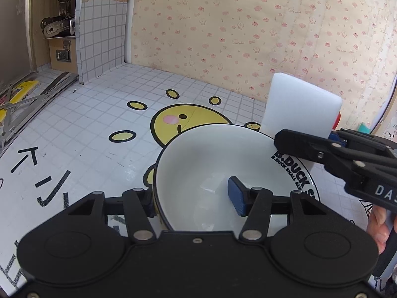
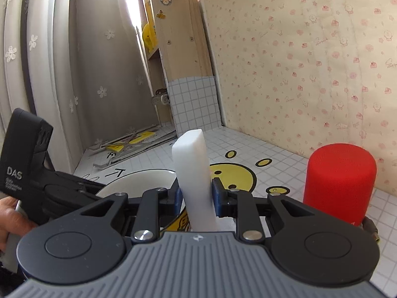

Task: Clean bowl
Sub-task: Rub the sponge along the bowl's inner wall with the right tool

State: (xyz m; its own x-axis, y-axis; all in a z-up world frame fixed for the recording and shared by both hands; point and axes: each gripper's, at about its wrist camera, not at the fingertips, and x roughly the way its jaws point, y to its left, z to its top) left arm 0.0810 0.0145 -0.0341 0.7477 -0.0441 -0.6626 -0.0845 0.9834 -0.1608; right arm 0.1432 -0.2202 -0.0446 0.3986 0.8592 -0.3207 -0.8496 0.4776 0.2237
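Note:
A white bowl (image 1: 206, 164) with a dark rim sits on the tiled mat. My left gripper (image 1: 193, 198) is shut on the bowl's near left wall, one blue pad (image 1: 237, 198) inside the bowl and the other finger outside, partly hidden. My right gripper (image 2: 196, 196) is shut on a white sponge block (image 2: 196, 173), held upright. In the left wrist view the sponge (image 1: 300, 106) hovers over the bowl's far right rim, held by the right gripper (image 1: 330, 136). The bowl's rim (image 2: 139, 176) shows low left in the right wrist view.
A red cylinder (image 2: 340, 183) stands on the mat to the right of the sponge. A wooden shelf unit (image 1: 59, 24) with metal parts stands at the back left. Metal brackets and yellow items (image 1: 19, 96) lie by the curtain. Patterned wallpaper (image 1: 248, 37) backs the table.

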